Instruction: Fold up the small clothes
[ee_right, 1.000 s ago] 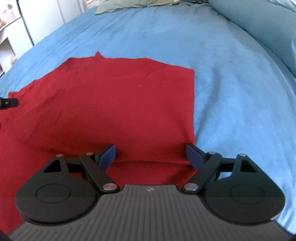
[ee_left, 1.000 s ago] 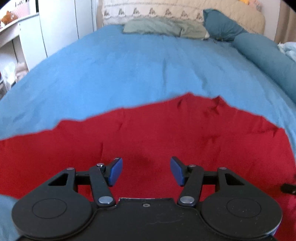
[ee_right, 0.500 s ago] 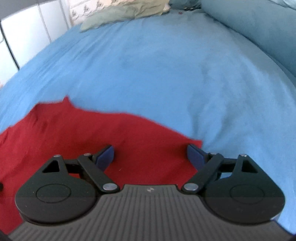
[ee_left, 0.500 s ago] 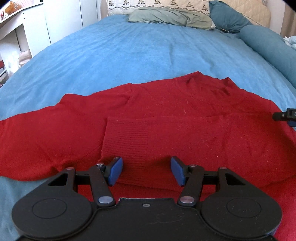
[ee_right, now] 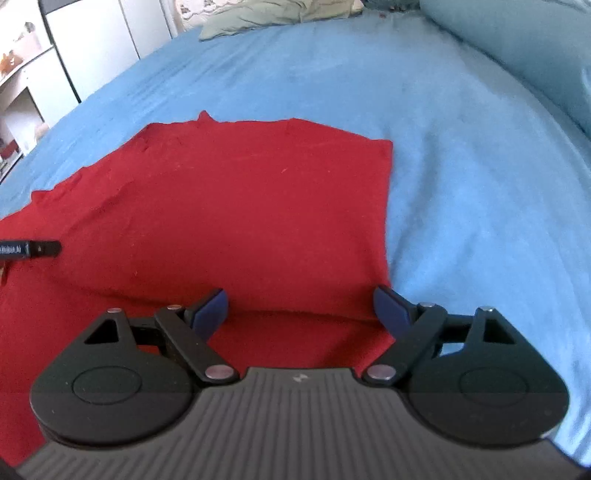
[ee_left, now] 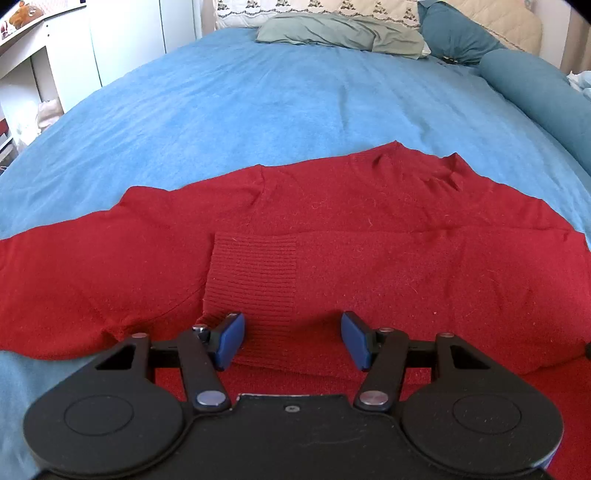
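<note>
red sweater (ee_left: 369,229) under left claw (ee_left: 291,341), ribbed cuff (ee_left: 255,280) between pads

Red sweater (ee_left: 369,240) — ribbed cuff (ee_left: 255,273) — on plain blue bedspread (ee_left: 277,103).

Ahead of my jaws a blue bedspread (ee_left: 280,99) stretches away. At its far end lie a flat grey-green pillow (ee_left: 340,33) and a teal cushion (ee_left: 458,35). A long teal bolster (ee_left: 535,92) runs along my right. White cupboards (ee_left: 110,40) stand far left.
</note>
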`<action>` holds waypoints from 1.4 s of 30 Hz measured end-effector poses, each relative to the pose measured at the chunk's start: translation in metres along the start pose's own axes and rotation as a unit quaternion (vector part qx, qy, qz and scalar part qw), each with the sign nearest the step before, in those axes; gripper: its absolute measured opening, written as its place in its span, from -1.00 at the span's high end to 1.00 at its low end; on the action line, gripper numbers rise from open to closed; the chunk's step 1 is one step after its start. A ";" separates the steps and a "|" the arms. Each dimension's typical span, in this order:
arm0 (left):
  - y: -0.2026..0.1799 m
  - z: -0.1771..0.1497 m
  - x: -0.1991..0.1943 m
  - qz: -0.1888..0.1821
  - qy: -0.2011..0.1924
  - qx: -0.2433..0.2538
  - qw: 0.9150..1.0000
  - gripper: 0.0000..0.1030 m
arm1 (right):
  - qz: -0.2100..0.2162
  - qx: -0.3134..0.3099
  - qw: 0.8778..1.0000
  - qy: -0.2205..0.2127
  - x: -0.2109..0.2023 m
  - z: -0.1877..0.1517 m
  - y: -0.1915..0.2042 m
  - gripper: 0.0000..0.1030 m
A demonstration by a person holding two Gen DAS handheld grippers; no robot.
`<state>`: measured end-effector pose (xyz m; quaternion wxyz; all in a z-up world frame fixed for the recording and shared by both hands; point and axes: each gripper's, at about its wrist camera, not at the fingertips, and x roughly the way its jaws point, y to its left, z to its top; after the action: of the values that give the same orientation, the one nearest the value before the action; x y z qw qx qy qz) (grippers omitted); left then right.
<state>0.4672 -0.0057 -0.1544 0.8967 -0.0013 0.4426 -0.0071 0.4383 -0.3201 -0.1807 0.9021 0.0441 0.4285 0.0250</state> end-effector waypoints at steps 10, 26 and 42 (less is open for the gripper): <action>0.035 0.009 -0.076 0.012 -0.024 -0.036 0.999 -0.24 | -0.007 -0.045 0.997 -0.057 -0.067 0.060 0.052 -1.00; 0.262 -0.001 -0.160 0.097 -0.062 -0.176 0.978 -0.99 | 0.018 0.025 1.000 0.008 -0.087 0.060 0.213 -1.00; 0.415 -0.047 -0.073 0.120 -0.050 -0.323 0.938 -0.16 | -0.007 0.020 0.999 0.025 -0.034 0.027 0.309 -1.00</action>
<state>0.3903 0.4103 -0.1289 0.8634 -0.2379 0.3723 0.2437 0.4361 -0.0168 -0.1064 0.8902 0.0586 0.4517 0.0112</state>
